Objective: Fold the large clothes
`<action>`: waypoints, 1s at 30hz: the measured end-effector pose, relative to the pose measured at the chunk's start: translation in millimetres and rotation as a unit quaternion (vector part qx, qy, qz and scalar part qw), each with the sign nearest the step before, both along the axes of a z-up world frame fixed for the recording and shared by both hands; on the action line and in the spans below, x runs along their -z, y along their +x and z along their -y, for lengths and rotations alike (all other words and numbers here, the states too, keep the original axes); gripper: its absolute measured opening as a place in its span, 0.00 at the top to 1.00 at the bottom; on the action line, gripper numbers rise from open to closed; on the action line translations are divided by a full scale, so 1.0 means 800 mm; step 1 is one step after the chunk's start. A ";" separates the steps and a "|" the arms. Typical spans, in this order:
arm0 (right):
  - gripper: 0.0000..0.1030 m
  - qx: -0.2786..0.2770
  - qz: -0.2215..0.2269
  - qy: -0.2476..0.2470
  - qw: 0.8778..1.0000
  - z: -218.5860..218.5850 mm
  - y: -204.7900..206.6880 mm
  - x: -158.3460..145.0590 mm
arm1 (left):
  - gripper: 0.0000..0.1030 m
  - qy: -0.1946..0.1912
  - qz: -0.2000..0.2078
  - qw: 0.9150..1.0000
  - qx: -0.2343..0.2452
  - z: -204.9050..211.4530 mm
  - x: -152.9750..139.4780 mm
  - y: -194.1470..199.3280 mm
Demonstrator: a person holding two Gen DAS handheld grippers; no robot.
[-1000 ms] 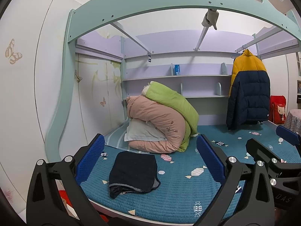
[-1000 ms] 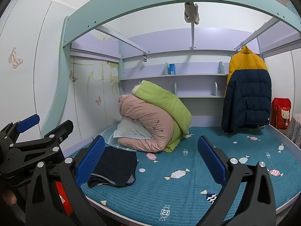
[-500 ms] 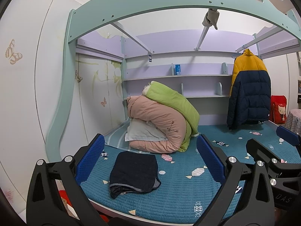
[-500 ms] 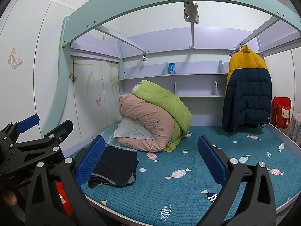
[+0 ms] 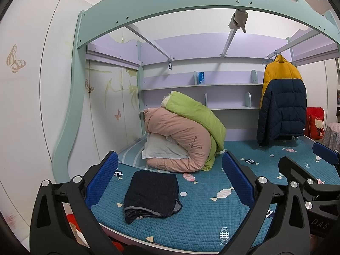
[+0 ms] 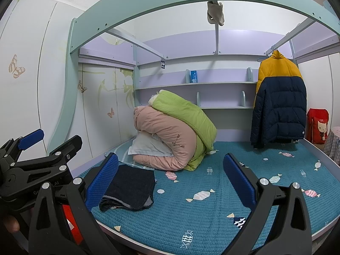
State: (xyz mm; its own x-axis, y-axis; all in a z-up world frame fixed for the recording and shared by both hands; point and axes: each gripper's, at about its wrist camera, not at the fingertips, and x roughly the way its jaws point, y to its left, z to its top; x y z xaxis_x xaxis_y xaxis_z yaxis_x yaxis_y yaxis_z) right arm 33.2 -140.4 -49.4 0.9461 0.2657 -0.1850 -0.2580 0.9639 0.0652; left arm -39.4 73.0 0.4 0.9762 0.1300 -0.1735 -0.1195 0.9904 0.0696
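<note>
Left gripper (image 5: 170,176): we see its jaws spread wide, gripping nothing, held off the bed's near edge.
Right gripper (image 6: 171,175): jaws likewise released and empty.
Dark garment (image 5: 152,192): folded flat on the teal bed cover (image 5: 212,223), near left, apart from both grippers.
Quilts (image 5: 182,136): we see them rolled just beyond it.
Jacket (image 5: 281,102): hanging far right.
</note>
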 end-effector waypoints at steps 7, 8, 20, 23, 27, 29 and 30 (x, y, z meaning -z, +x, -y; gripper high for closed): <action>0.07 0.000 0.000 0.000 1.000 0.000 0.000 0.000 | 0.05 0.000 0.000 1.000 0.000 -0.001 0.000 0.001; 0.07 0.000 0.000 0.000 1.000 -0.001 0.000 0.000 | 0.05 0.000 0.000 1.000 0.000 -0.002 0.000 0.001; 0.07 0.004 -0.002 0.001 1.000 -0.005 -0.003 0.002 | 0.05 0.000 -0.001 1.000 -0.001 -0.005 0.001 0.001; 0.07 0.005 -0.003 0.000 1.000 -0.006 -0.003 0.003 | 0.05 0.000 -0.002 1.000 -0.001 -0.006 0.001 0.002; 0.07 0.005 -0.005 0.001 1.000 -0.008 -0.005 0.005 | 0.05 0.000 -0.003 1.000 -0.002 -0.010 0.003 0.003; 0.07 0.006 -0.006 0.002 1.000 -0.008 -0.005 0.007 | 0.05 0.000 -0.004 1.000 -0.003 -0.011 0.004 0.002; 0.07 0.006 -0.007 0.002 1.000 -0.009 -0.006 0.007 | 0.05 0.000 -0.004 1.000 -0.004 -0.012 0.005 0.002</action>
